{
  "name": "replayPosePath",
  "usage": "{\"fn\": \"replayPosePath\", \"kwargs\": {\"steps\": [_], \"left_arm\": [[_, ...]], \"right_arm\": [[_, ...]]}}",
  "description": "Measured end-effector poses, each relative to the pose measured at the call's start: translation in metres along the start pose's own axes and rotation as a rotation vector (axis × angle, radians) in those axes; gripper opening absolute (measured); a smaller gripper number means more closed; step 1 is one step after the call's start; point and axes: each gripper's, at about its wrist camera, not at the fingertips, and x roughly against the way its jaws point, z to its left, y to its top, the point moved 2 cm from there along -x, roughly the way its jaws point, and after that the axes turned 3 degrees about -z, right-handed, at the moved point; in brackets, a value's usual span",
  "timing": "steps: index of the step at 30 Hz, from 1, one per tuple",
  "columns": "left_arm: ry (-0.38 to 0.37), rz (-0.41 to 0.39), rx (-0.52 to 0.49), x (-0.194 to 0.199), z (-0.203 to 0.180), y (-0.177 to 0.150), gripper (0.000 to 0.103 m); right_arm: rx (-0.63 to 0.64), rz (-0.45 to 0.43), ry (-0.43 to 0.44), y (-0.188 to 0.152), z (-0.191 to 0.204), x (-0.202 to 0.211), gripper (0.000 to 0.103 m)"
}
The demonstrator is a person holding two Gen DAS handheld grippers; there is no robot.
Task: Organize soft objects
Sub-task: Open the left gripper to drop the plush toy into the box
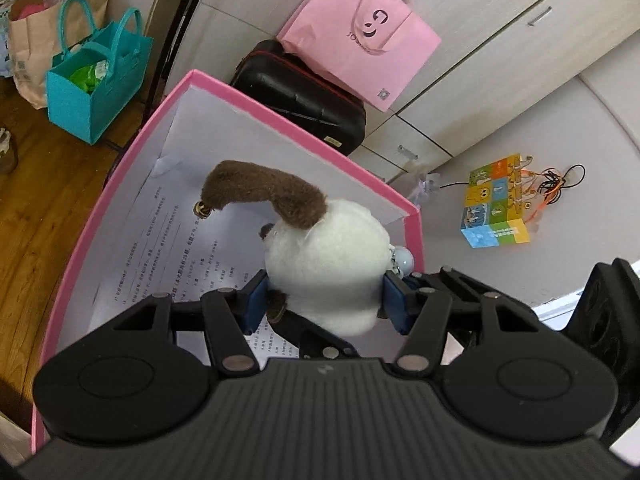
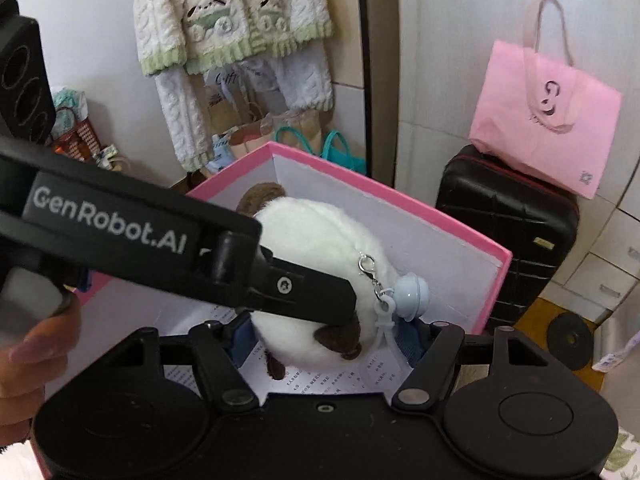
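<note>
A white plush toy (image 1: 324, 248) with a brown tail (image 1: 260, 192) and a pale blue bell charm (image 2: 412, 294) hangs over the open pink box (image 1: 280, 112). Printed paper sheets (image 1: 180, 240) line the box's bottom. My left gripper (image 1: 325, 302) is shut on the toy, a blue pad pressing each side. In the right wrist view, my right gripper (image 2: 326, 340) also grips the plush toy (image 2: 320, 240) from below. There the left gripper's finger (image 2: 304, 288) crosses in front of the toy, so the contact of the right gripper's pads is partly hidden. The pink box (image 2: 400, 196) lies beneath.
A black suitcase (image 1: 304, 100) with a pink paper bag (image 1: 360, 40) on it stands behind the box. A teal bag (image 1: 92, 88) and a brown paper bag (image 1: 40, 40) sit on the wooden floor at left. A colourful cube box (image 1: 496, 208) lies at right. Knitted clothes (image 2: 224, 20) hang beyond.
</note>
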Motion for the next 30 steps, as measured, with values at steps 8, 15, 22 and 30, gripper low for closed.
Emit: {"fn": "replayPosePath", "kwargs": {"steps": [8, 15, 22, 30], "left_arm": [[0.058, 0.004, -0.046, -0.011, -0.002, 0.001, 0.063], [0.026, -0.085, -0.167, 0.022, -0.013, -0.009, 0.072], [0.037, -0.114, -0.313, 0.064, -0.023, -0.019, 0.072], [0.081, -0.160, -0.490, 0.113, -0.043, -0.055, 0.072]], "right_arm": [[0.152, -0.005, -0.126, -0.002, 0.018, -0.005, 0.076], [0.103, -0.016, -0.094, -0.007, 0.016, 0.011, 0.077], [0.066, -0.056, -0.075, -0.019, 0.024, 0.048, 0.077], [0.057, -0.084, -0.091, -0.037, 0.040, 0.096, 0.077]]}}
